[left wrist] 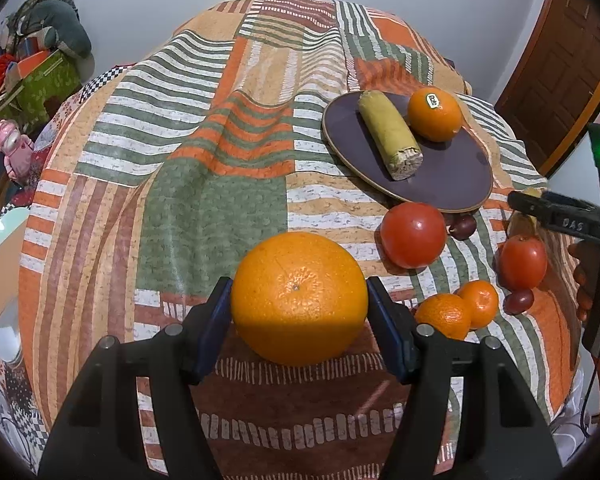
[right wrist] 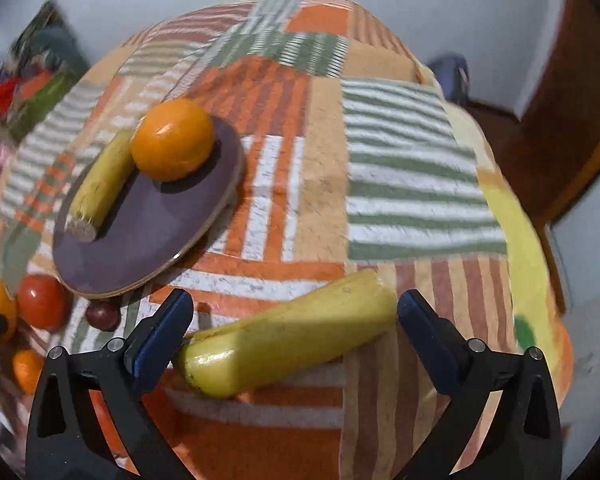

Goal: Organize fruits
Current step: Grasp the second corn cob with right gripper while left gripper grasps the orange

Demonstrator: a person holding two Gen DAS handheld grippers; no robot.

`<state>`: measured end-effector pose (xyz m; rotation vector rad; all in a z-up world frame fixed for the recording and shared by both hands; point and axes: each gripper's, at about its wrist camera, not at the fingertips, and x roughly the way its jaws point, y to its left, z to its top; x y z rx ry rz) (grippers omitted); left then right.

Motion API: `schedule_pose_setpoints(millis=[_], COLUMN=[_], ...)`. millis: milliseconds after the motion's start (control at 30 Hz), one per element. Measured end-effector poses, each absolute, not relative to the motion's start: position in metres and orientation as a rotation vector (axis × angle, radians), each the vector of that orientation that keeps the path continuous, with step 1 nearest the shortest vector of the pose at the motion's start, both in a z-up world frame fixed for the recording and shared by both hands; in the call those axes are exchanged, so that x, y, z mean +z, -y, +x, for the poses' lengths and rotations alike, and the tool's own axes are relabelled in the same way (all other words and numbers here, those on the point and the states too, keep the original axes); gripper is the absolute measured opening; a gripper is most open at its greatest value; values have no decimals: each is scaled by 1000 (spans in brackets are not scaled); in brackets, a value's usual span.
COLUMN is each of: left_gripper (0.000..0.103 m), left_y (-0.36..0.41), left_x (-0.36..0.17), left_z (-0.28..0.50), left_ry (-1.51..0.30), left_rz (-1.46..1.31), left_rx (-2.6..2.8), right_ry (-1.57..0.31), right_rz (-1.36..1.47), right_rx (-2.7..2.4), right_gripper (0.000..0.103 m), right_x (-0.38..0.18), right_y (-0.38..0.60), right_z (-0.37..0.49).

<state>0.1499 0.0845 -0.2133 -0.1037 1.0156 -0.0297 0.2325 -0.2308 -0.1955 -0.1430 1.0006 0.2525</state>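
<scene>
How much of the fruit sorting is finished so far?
Done: a stickered orange and a corn cob already lie on the dark plate. In hand: the left claw grips a big orange; the right claw stands open around a banana. Left: two tomatoes, two mandarins and some small dark fruits on the cloth.

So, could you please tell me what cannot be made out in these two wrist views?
- Left wrist view: the sticker on the plated orange is too small to read.
- Left wrist view: the yellow fruit near the right edge is mostly hidden by the right gripper.
- Right wrist view: the clutter at far left is smeared by motion blur.
- Right wrist view: the small orange is partly hidden behind the jaws.
</scene>
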Motion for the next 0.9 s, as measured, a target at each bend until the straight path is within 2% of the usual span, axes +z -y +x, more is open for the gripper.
schedule_pose_setpoints(millis=[67,167,267,433,500,800,900], left_gripper=[65,65,65,65,65,65,65], left_y=[-86,-89,-89,-89,-88,-89,-90], left_x=[-213,-212,-211,-209,-208,-200,-199], left_z=[150,149,149,149,148,143,143], left_ry=[-1015,-1013,-1010,-1005,-1002,-982,-976], left_rz=[-109,-116,-113,-112,-109,-120,-124], left_rx=[-27,-25,-21,-26,-29,-29,-25], right_ry=[-981,-977,-1023,-1032,-1029,-1141,-1119], right_rz=[-224,-284,-209,-20,1,127,71], right_rx=[288,340,344,298,293,353,341], right_gripper=[86,73,66,69,73,75,69], right_x=[-195,-192,-186,-170,-169,-205,-209], right_y=[224,228,244,273,274,246,234], right_z=[230,226,227,214,206,225,228])
